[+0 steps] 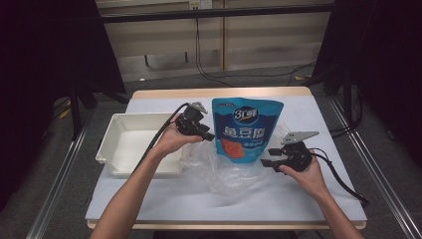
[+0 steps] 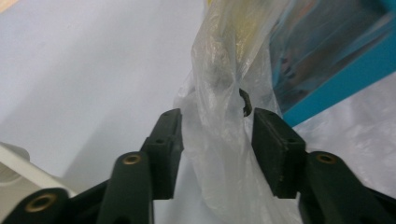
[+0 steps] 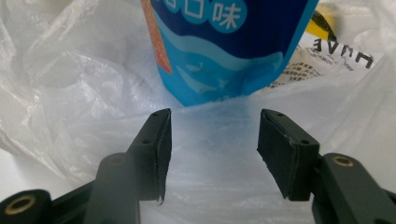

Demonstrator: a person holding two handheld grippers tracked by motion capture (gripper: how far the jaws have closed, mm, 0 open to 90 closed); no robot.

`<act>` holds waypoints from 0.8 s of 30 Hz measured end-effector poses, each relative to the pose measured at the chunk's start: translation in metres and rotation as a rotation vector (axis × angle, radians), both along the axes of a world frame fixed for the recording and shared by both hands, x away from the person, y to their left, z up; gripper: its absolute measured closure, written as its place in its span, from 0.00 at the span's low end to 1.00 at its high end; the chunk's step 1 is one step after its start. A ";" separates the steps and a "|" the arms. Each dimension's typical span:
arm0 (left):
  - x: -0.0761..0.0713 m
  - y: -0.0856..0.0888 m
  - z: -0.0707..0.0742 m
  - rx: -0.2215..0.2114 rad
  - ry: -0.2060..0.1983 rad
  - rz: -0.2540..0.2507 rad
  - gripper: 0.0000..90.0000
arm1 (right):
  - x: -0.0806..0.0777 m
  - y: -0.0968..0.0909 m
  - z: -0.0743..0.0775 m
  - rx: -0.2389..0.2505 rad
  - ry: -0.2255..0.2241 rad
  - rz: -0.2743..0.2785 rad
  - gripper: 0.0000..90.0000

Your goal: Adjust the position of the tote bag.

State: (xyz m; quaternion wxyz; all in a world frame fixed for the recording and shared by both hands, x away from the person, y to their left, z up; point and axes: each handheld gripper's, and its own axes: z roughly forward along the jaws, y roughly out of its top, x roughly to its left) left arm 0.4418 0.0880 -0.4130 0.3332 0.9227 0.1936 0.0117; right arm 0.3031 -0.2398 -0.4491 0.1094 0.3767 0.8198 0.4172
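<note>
Clear plastic bag holds blue pouch; white tray empty.

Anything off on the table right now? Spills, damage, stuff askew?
No spill or damage shows. The crumpled clear plastic bag lies slack across the white table cover, under the blue snack pouch. A gathered fold of it sits between the open jaws of the left gripper. The white plastic tray sits slightly askew at the left.
</note>
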 end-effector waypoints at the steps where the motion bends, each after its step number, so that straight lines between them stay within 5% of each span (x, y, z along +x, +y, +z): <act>1: 0.001 0.000 -0.001 0.008 -0.002 -0.011 0.71 | 0.001 0.000 0.000 0.005 0.001 -0.006 0.48; 6: 0.005 -0.002 -0.006 0.043 0.013 -0.018 0.96 | 0.009 0.003 -0.012 -0.053 0.021 -0.028 0.47; 12: 0.008 -0.001 -0.011 0.091 0.002 0.015 1.00 | 0.010 0.012 -0.029 -0.167 0.019 -0.015 0.74; 17: 0.014 0.001 -0.014 0.108 0.001 0.026 1.00 | 0.006 0.004 -0.031 -0.158 0.022 -0.011 1.00; 24: 0.015 0.002 -0.013 0.111 -0.004 0.052 1.00 | -0.005 -0.023 -0.030 -0.145 0.038 -0.034 1.00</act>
